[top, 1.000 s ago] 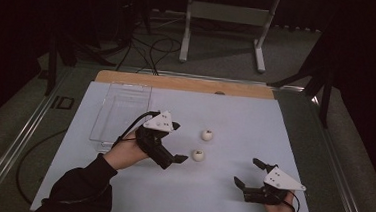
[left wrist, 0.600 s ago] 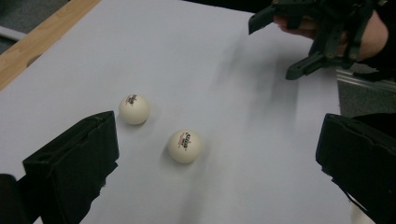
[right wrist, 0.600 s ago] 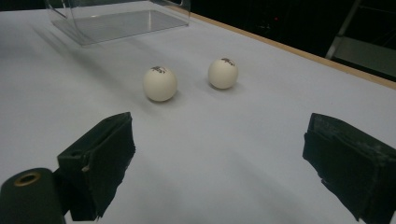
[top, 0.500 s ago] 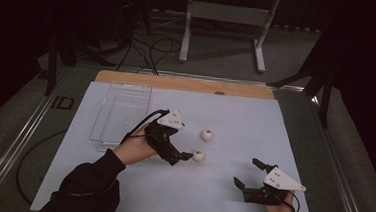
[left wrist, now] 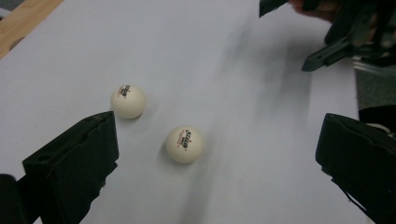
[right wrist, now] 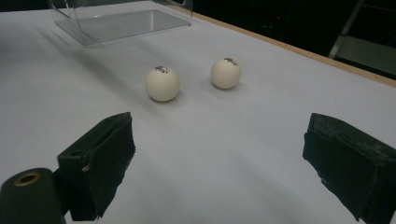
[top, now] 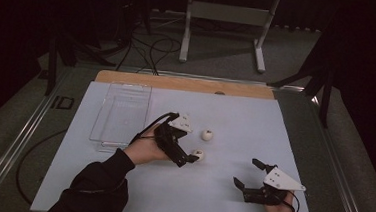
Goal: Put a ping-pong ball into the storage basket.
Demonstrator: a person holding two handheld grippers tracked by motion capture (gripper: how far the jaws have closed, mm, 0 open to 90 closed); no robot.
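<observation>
Left gripper [top: 191, 158] held low over the white counter [top: 120, 191], fingers [left wrist: 70, 163] spread wide and released, grasping nothing. Near ball [left wrist: 185, 144] lying on the counter between the two fingers, closer to the one at the left of the left gripper view, touching neither. In the high view, same near ball [top: 198, 155] right at the fingertips, partly covered by them. Far ball [left wrist: 128, 101] beyond that left-hand finger, outside the gap, apart from the near one; seen also at [top: 207, 135] in the high view.

Right gripper [top: 246, 177] near the counter's front edge, well apart from both balls, fingers [right wrist: 100, 158] likewise parted and holding nothing.

Finger roots cut off by the lower edge in both gripper views. Red print on the balls legible as a logo only from the left gripper view, too small to read. From the right gripper view, both balls side by side, with the clear tray [right wrist: 116, 18] behind them, its far end cut off by the frame; whole tray [top: 123, 112] visible from the high view, at the counter's left, near the wooden strip [top: 187, 84] along the back edge.
</observation>
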